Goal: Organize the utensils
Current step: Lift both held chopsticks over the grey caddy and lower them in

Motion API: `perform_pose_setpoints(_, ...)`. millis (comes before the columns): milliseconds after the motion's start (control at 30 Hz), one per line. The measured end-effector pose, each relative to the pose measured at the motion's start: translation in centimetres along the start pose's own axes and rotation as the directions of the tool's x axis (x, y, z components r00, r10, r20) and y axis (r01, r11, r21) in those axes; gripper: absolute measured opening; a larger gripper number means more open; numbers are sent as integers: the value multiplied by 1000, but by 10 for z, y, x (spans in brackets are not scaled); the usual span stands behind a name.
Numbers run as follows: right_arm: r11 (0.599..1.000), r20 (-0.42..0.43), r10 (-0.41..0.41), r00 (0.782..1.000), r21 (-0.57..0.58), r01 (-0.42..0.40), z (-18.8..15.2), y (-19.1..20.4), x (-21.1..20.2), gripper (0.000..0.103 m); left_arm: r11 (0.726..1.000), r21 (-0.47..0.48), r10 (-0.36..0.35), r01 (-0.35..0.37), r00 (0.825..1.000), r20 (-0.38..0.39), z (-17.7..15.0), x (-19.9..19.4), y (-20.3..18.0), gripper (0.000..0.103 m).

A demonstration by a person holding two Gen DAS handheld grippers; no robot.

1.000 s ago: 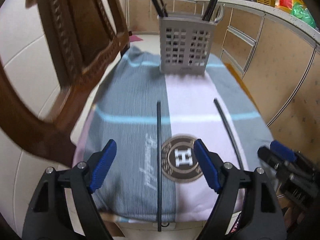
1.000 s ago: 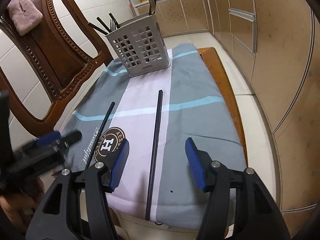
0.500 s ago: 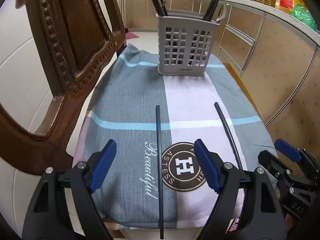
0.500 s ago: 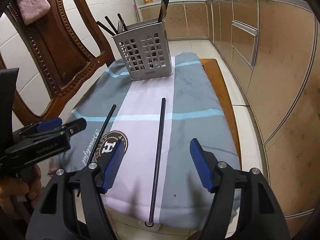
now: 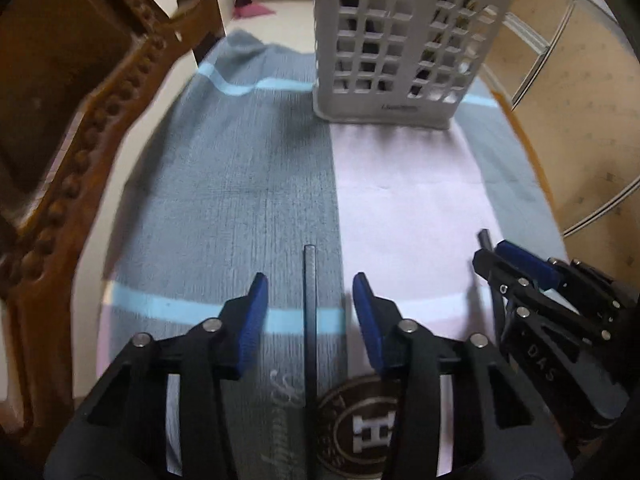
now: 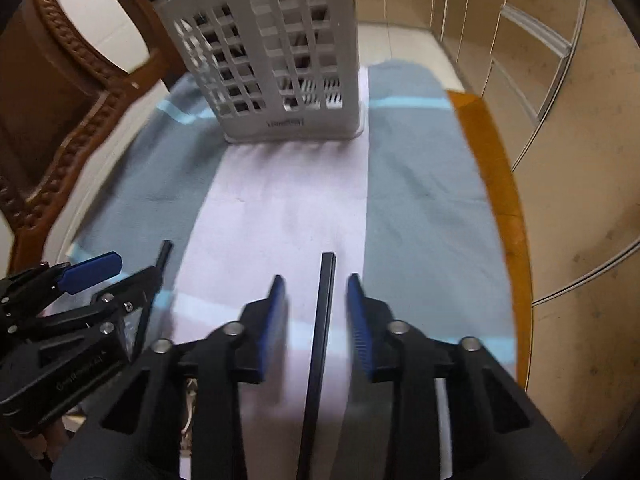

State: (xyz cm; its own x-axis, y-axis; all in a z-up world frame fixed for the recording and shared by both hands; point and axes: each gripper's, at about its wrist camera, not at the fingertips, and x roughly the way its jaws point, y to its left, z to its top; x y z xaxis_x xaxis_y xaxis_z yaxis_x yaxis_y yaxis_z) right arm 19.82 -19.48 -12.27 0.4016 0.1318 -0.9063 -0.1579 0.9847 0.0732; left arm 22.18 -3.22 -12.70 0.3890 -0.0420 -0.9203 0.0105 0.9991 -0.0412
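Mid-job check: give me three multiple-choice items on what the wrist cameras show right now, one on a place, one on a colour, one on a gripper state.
1. Where does the utensil caddy stand?
A. At the far end of the cloth
B. On the chair
C. Between the left gripper's pads

2. What colour are the pads of the left gripper?
A. Red
B. Blue
C. White

3. How does the right gripper stand to its chopstick?
A. Shut tight on it
B. Open, with the chopstick lying between its pads
C. Open, with nothing between its pads

Answers:
1 A, the caddy sits on the cloth beyond both chopsticks.
2 B, both pads show blue against the black fingers.
3 B, a gap shows on each side of the chopstick in the right wrist view.
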Motion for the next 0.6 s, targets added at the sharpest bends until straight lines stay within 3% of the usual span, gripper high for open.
perform_pose_setpoints(67,1000,-9,-5,1000,-8,5,3,1,4,17,1000,-4,11,-11,999,-41,1,12,1,33)
perform_pose_setpoints(167,1000,-20,-18,1000,-25,17,7,4,4,12,1000,1,19,-19,1000,-23,3,11,1,28)
perform_pose_setpoints(233,999,-23,-20,1000,-30,19,9,4,5,9,1000,20,17,-16,999,-29,5,10,-3,7)
perform_pose_setpoints(433,1000,12,26,1000,6,-26,10,-6,-10,7,1000,18,-20,20,1000,-8,1,-3,-2,7)
perform_pose_setpoints(600,998,147,64,987,-18,-62,1,-6,-78,7,996,33,-91,88,991,101,-15,-71,8,7)
